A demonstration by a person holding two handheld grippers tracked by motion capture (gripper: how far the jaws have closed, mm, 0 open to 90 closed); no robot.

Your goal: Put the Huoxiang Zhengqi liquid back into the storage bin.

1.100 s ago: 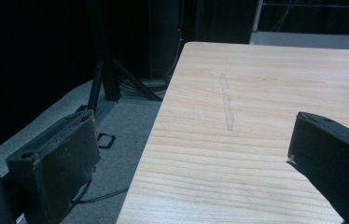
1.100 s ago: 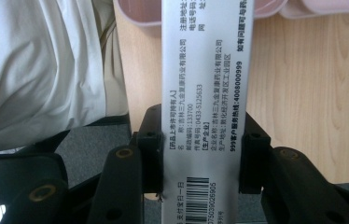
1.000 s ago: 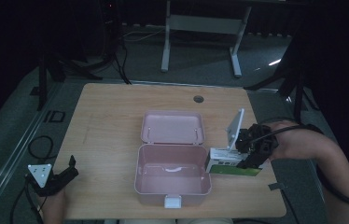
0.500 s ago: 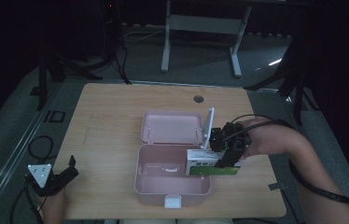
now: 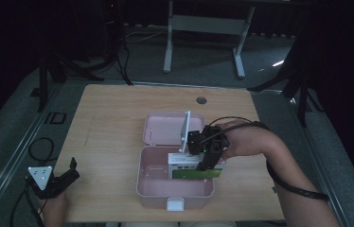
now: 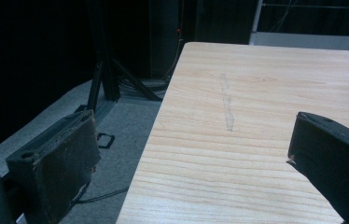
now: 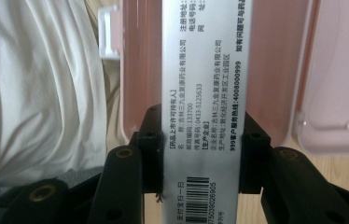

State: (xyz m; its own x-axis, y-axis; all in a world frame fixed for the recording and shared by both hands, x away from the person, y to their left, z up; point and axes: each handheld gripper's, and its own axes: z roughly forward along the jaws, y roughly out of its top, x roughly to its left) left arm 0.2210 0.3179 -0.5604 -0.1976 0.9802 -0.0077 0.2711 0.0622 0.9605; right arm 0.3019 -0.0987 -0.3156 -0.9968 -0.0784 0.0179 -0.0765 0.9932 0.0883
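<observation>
At the near left corner of the pale wooden table [image 5: 118, 123] our left gripper [image 5: 66, 178] rests with its black jaws standing wide apart and nothing between them, parked out of the way, we judge, so that the other hand can work alone; in the left gripper view its pads frame bare wood grain and the table's left edge. Towards the middle lies the open pink plastic box [image 5: 151, 182], its lid [image 5: 163, 127] folded flat on the far side, so the tray is free to receive things. Over the tray's right part our right gripper [image 5: 203, 163] clamps the white and green cardboard medicine carton [image 5: 187, 166] across its narrow width, long side level, probably to lower it inside. Beyond the table, grey floor, black stands and cables fade into a dark room.
</observation>
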